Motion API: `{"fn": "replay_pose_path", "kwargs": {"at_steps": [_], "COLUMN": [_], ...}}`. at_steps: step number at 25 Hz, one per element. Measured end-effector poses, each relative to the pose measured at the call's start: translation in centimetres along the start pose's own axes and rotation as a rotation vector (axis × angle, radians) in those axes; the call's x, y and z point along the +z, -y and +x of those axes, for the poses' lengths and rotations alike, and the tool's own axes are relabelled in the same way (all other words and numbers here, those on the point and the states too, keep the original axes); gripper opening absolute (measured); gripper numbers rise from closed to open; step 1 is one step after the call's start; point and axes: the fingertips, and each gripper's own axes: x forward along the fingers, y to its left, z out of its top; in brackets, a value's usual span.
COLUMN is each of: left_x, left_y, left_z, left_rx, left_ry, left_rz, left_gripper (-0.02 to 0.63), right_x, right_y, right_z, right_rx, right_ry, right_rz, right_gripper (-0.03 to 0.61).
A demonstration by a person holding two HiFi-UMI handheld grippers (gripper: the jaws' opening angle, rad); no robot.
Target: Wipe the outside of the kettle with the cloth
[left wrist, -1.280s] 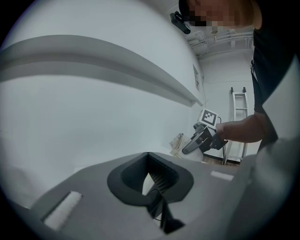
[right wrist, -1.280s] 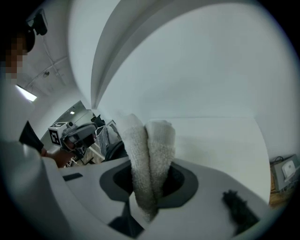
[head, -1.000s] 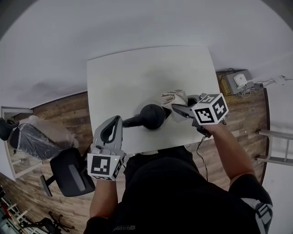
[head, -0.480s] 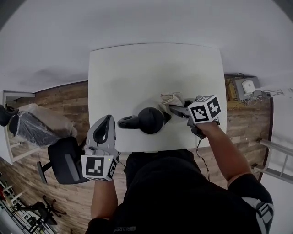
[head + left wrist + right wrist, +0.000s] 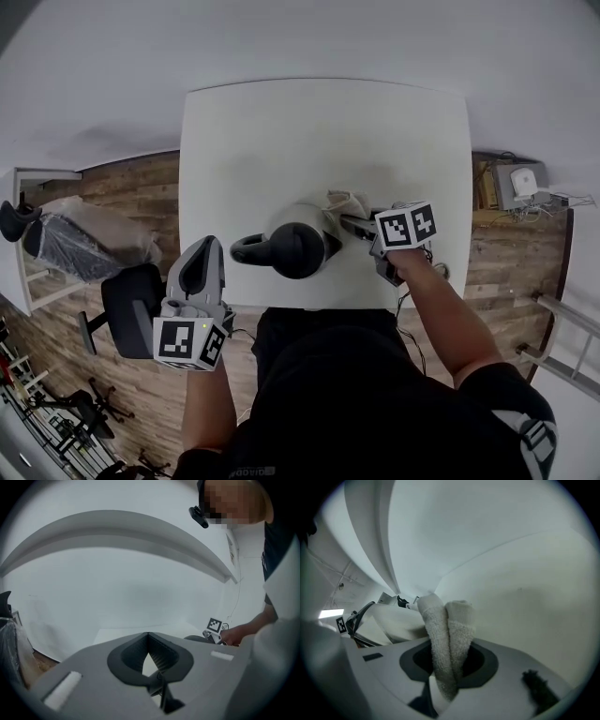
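head view looks steeply down on a white table (image 5: pixel 319 122) over a wood floor (image 5: pixel 141 202). a kettle (image 5: pixel 298 247) with a dark lid and a dark handle pointing left stands near the table's near edge, about midway along it. the right gripper (image 5: pixel 353 223) reaches in from the right and is clamped on a pale terry cloth (image 5: pixel 347 202), which bunches against the kettle's far right side. right gripper view confirms the hold: the folded cloth stands up in two thick rolls between the jaws, filling the gap, with the white tabletop beyond. the left gripper (image 5: pixel 210 246) hangs off the table at the near left, over the floor, its tips pointing toward the table edge and not touching the kettle. left gripper view shows its ribbed jaws closed together at the tips with nothing between them. a black office chair (image 5: pixel 131 309) stands on the floor left of the left gripper.
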Motion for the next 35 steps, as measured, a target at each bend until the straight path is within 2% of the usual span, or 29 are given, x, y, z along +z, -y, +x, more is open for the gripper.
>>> {"fn": "replay_pose_path", "kwargs": {"at_steps": [2, 6, 14, 23, 29, 35], "left_x": [-0.3, -0.3, -0.4, -1.2, -2.7, -3.4], "left_y": [-0.4, -0.5, -0.4, -2.4, -2.9, -2.2], "left_z": [-0.2, -0.4, 0.3, 3.2, 4.6, 6.2], "left_rx": [0.026, 0.051, 0.030, -0.075, -0.161, -0.274], "left_ry": [-0.012, -0.016, -0.013, -0.011, -0.048, -0.073], "left_rz": [-0.013, 0.011, 0.023, 0.012, 0.047, 0.075], "left_gripper": [0.006, 0.006, 0.006, 0.006, 0.006, 0.006], "right_x": [-0.3, -0.8, -1.6, -1.6, -1.5, -0.2], "right_y": [0.8, 2.0, 3.4, 3.7, 3.5, 1.3], "right_z": [0.6, 1.2, 2.1, 2.2, 2.3, -0.8], "right_rx": [0.005, 0.002, -0.055, -0.157, -0.201, -0.227], "right_ry": [0.009, 0.012, -0.009, -0.020, -0.020, 0.062], "right_rz": [0.037, 0.070, 0.076, 0.031, 0.002, -0.092], "right_gripper": [0.098, 0.098, 0.098, 0.098, 0.098, 0.098]}}
